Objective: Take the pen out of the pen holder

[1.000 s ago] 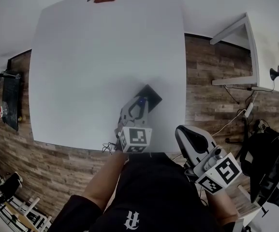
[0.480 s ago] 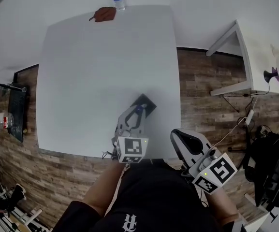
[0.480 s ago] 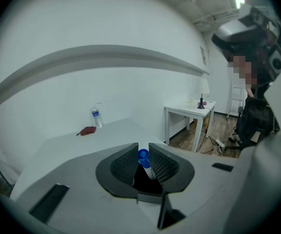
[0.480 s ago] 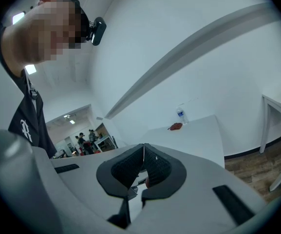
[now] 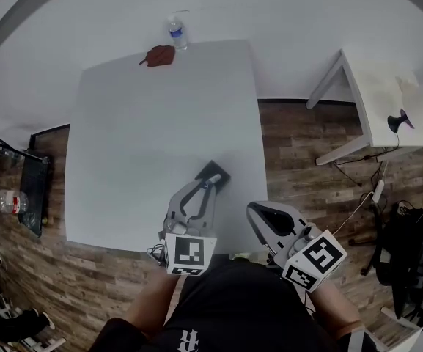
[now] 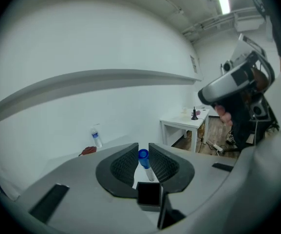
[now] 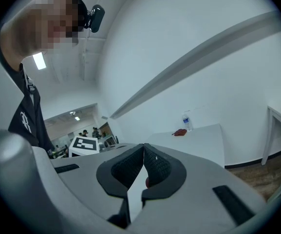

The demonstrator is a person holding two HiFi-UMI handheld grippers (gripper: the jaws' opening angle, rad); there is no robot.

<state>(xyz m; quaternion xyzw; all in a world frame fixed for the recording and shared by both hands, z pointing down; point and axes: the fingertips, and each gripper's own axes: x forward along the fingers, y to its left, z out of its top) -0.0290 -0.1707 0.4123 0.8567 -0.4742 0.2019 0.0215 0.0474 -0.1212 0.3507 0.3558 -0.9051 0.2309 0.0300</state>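
My left gripper (image 5: 208,185) hangs over the near right part of the white table (image 5: 123,138), above a black square pen holder (image 5: 213,173). In the left gripper view its two pads close on a white pen with a blue cap (image 6: 143,156). The pen stands upright between them, its lower end pointing down at the pen holder (image 6: 148,194). Whether the tip is clear of the holder I cannot tell. My right gripper (image 5: 255,211) is off the table's near right edge, in front of the person's body. Its jaws meet at the tips (image 7: 143,146) with nothing between them.
A water bottle (image 5: 175,33) and a red-brown cloth (image 5: 160,55) lie at the table's far edge. A white side table (image 5: 387,101) stands to the right on the wood floor. Cables and dark bags (image 5: 409,248) lie on the floor at the right.
My left gripper has risen toward the camera over the pen holder, still with the pen between its jaws. The right gripper has lifted slightly. The head view has tilted, showing more of the far wall.
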